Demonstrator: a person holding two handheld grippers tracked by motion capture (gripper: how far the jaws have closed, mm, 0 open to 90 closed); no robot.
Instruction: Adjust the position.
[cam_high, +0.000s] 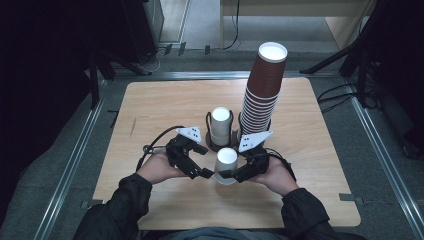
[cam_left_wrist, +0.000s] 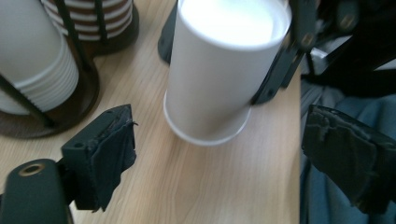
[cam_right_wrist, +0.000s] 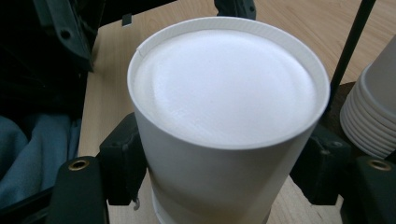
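White cup (cam_high: 226, 165) stands inverted on the surface (cam_high: 165, 102), closed base up and rim down, near the front edge and between the two claws. Its long axis is vertical, or slightly tilted as the left gripper view suggests. The right claw (cam_high: 231, 174) holds it: the right gripper view shows one pad on each side of the cup wall (cam_right_wrist: 224, 186), pressed against it low on the body. The left claw (cam_high: 200, 172) lies just beside the cup on its left, jaws spread and pinching nothing; in the left gripper view the cup (cam_left_wrist: 219, 74) sits ahead of the open pads (cam_left_wrist: 114, 154), apart from them. The right claw is therefore the one in control of the cup.

Just behind the cup a wire holder (cam_high: 220, 137) contains a short stack of white cups (cam_high: 220, 125), also base up. To its right a second holder carries a tall stack of brown cups (cam_high: 262, 87), leaning slightly.
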